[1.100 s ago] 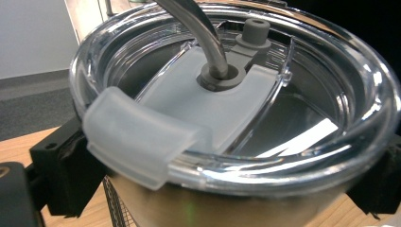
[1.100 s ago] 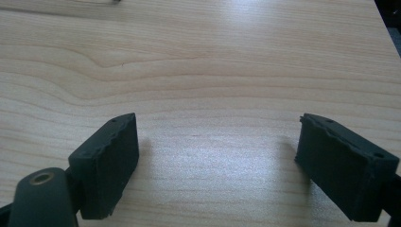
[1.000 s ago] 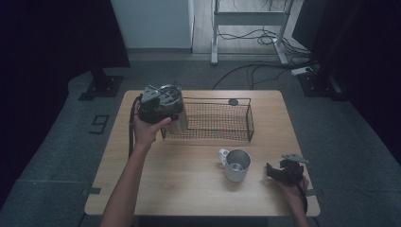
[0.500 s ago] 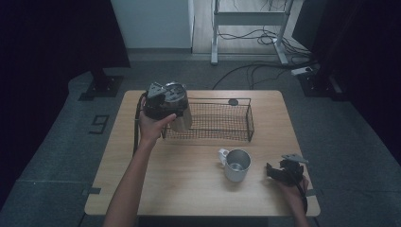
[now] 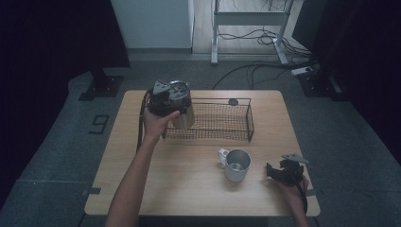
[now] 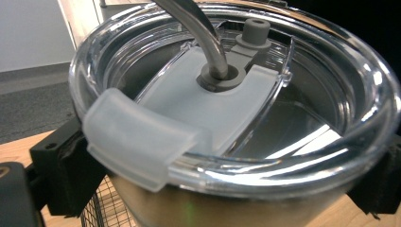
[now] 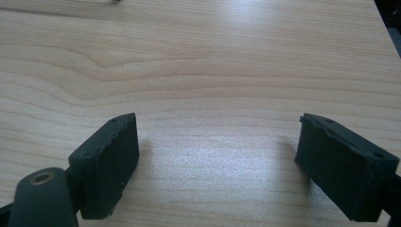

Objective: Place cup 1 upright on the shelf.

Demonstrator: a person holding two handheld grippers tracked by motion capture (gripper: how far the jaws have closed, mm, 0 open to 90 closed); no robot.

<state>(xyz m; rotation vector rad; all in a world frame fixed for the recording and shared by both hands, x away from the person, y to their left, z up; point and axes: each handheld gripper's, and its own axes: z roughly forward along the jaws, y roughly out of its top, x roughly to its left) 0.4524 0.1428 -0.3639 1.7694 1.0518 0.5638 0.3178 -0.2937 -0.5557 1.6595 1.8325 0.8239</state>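
My left gripper is shut on a steel tumbler, held in the air at the left end of a black wire basket. In the left gripper view the tumbler's clear lid is very close, with a metal straw through its grey seal. The black pads press on both sides below the rim. A steel mug stands on the table in front of the basket. To its right, my right gripper lies low on the table, open, with bare wood between its jaws.
The wooden table drops off close behind the right hand at the front right corner. A small dark round thing sits at the basket's far rim. Cables and a metal stand are on the floor beyond.
The left hand has carried the tumbler to the right, from beside the basket's left end to over it. The right gripper has stayed where it was.
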